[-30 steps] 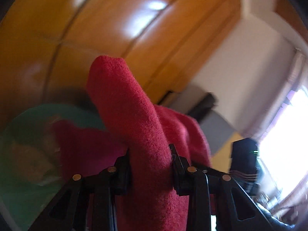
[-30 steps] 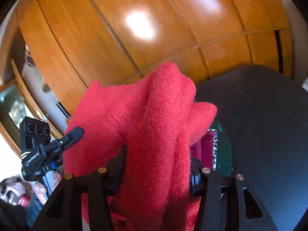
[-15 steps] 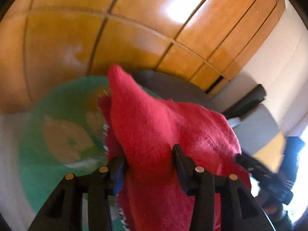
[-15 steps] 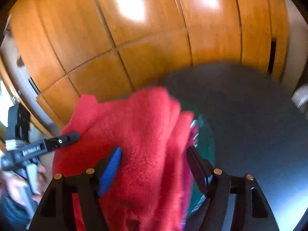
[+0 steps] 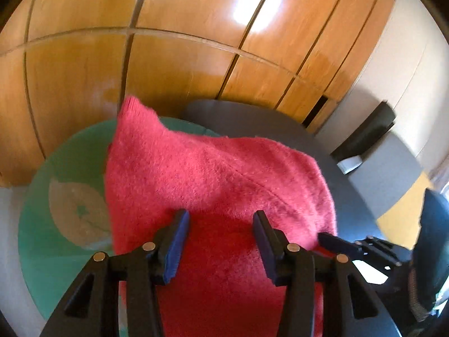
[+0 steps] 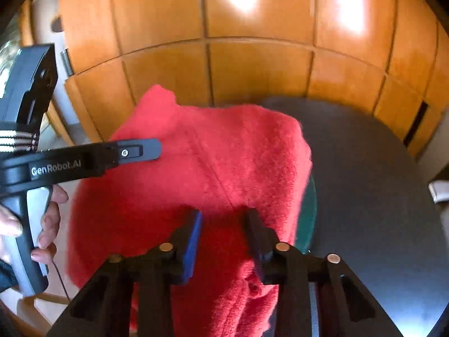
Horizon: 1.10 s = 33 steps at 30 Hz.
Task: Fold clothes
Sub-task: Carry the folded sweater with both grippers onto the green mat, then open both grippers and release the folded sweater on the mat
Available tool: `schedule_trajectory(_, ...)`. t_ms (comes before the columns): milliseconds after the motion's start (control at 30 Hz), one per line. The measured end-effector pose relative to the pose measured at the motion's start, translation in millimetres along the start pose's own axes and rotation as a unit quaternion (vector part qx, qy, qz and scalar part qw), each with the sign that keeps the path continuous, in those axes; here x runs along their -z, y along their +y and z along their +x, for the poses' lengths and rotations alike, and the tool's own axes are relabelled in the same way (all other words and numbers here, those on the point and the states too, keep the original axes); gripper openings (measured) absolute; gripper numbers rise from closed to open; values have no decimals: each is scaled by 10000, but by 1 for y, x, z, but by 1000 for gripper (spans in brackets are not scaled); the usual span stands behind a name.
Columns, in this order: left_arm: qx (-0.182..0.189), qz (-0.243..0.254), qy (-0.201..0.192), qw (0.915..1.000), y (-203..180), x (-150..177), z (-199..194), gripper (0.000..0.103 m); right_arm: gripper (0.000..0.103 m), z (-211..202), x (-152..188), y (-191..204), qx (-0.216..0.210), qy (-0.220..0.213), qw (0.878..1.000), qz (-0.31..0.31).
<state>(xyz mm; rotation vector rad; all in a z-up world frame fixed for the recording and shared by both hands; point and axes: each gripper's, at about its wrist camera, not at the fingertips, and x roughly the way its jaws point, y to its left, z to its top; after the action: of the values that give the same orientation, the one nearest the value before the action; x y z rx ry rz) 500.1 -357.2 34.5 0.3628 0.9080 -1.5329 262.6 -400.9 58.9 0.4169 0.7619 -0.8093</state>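
A fuzzy red sweater lies spread over a green mat on a dark round table. My left gripper hovers over its near part. Its jaws are opening, and the fabric lies beneath the gap with neither pad pressing on it. In the right wrist view the same sweater fills the middle. My right gripper is low over it and its jaws are closing. Red fabric sits in the gap, and the blue pad stands clear of it. A finger of the left gripper reaches in from the left.
Wooden cabinet doors rise right behind the table. A grey chair stands at the right. A person's hand holds the left gripper's handle. Bare dark tabletop stretches to the right of the sweater.
Both grippers tipped down and sank toward the table. The sweater, bunched upright between the jaws before, now lies spread on the mat, and both pairs of jaws have come off it.
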Motion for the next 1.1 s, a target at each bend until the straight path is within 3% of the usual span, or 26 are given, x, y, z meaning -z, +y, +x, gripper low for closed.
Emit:
schedule_trajectory(200, -463, 61, 56, 9989, -7, -10, 23, 49, 25, 5, 19, -18, 23, -338, 9976, 596)
schedule_trajectory(300, -662, 267, -41, 9974, -14, -7, 14, 50, 25, 10, 23, -9, 200, -428, 9973, 555)
schedule_trajectory(500, -1114, 482, -181, 9924, -30, -2, -19, 56, 25, -24, 5, 3, 558, -335, 9966, 500)
schedule_trajectory(600, -1368, 465, -285, 9891, -34, 4, -46, 58, 35, -42, 0, 13, 785, -429, 9947, 508)
schedule_trajectory(667, -1526, 536, -322, 9863, -37, 10, -61, 59, 54, -57, 1, 20, 871, -460, 9936, 544)
schedule_trajectory(767, -1784, 725, -273, 9809, -45, 23, -79, 62, 60, -71, 5, 33, 1049, -479, 9917, 564)
schedule_trajectory(1100, -1363, 922, -303, 9859, -56, 54, -118, 61, 69, -92, 31, 59, 1058, -468, 9913, 633)
